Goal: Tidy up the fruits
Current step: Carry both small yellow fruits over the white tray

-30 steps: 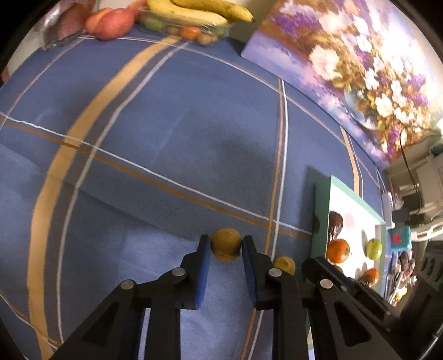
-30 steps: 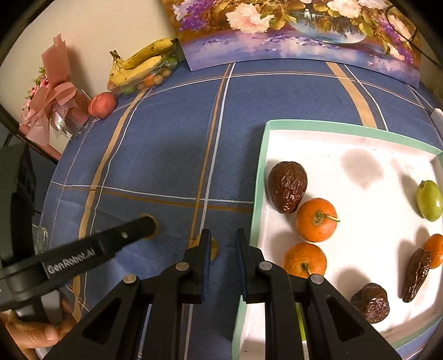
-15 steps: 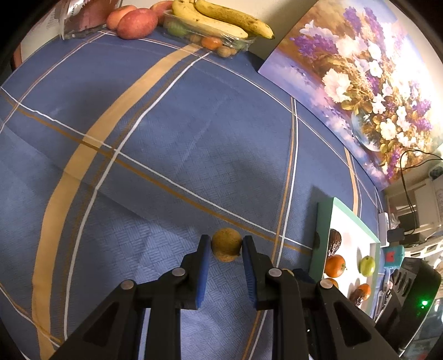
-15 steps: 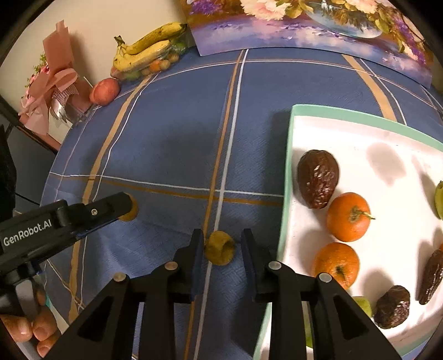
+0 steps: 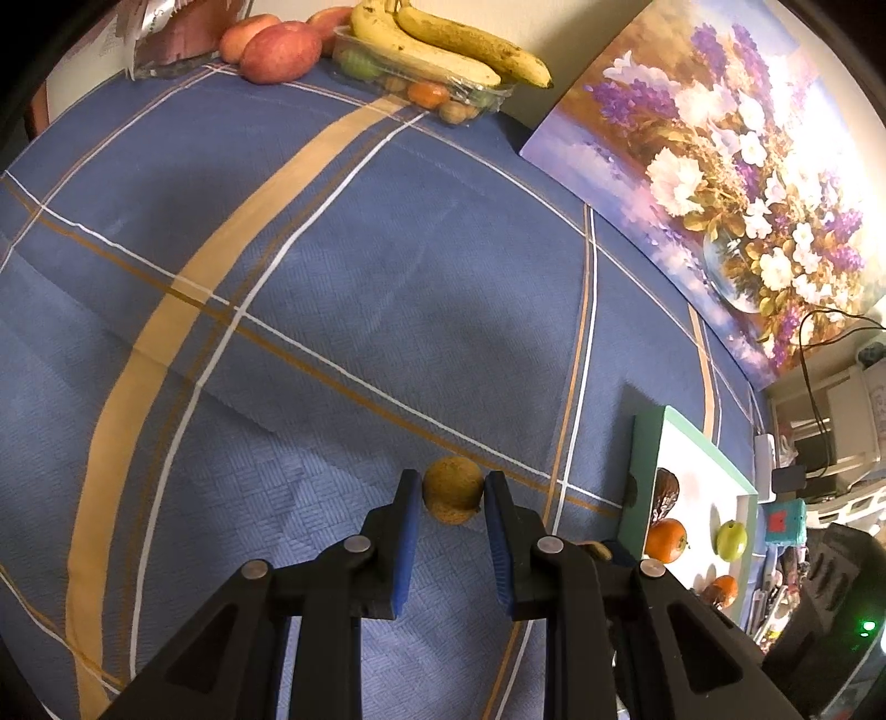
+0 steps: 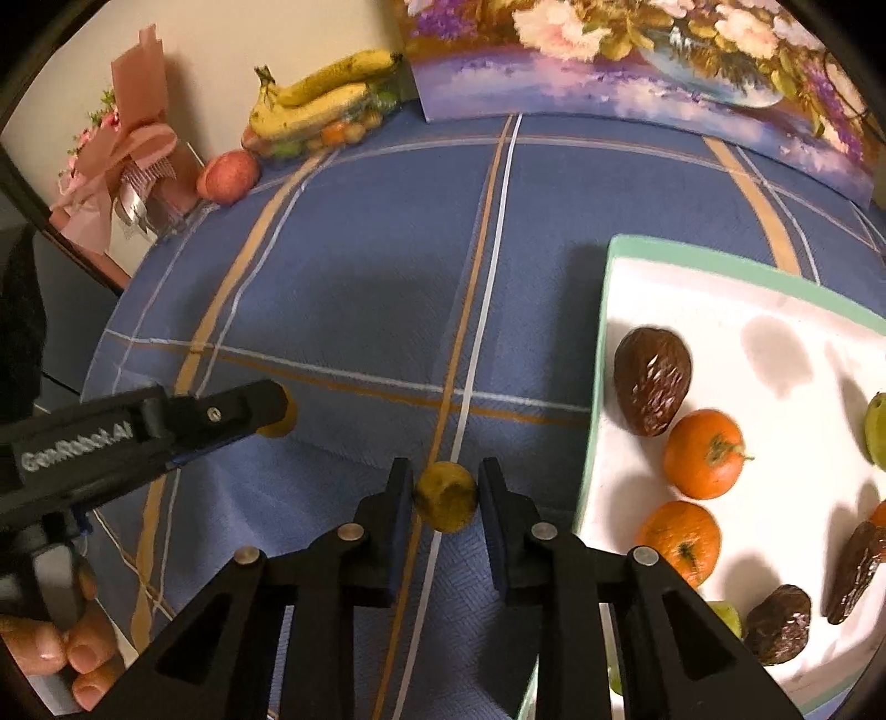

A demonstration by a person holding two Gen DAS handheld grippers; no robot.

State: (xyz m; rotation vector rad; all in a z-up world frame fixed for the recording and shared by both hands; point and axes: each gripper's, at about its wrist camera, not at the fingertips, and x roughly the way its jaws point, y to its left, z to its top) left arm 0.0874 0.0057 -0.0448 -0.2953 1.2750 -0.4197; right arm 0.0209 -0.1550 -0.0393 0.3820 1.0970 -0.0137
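Two small round yellow-brown fruits lie on the blue plaid tablecloth. One fruit (image 5: 453, 490) sits between the fingers of my left gripper (image 5: 449, 498), with small gaps on both sides. The other fruit (image 6: 446, 497) sits between the fingers of my right gripper (image 6: 446, 487), also with gaps. Both grippers are open around their fruit. The white tray with a green rim (image 6: 601, 354) lies to the right and holds oranges (image 6: 703, 454), dark wrinkled fruits (image 6: 653, 379) and a green fruit (image 6: 877, 432). My left gripper also shows in the right wrist view (image 6: 277, 410).
At the table's far edge lie bananas on a packed fruit box (image 5: 443, 55), red apples (image 5: 279, 52) and a wrapped pink bouquet (image 6: 127, 160). A flower painting (image 5: 720, 166) leans against the wall. A shelf with clutter (image 5: 819, 443) stands beyond the tray.
Both grippers have drawn nearer to their fruits, which now sit deeper between the fingers. The right gripper shifted left, away from the tray, and opened wider than a second ago.
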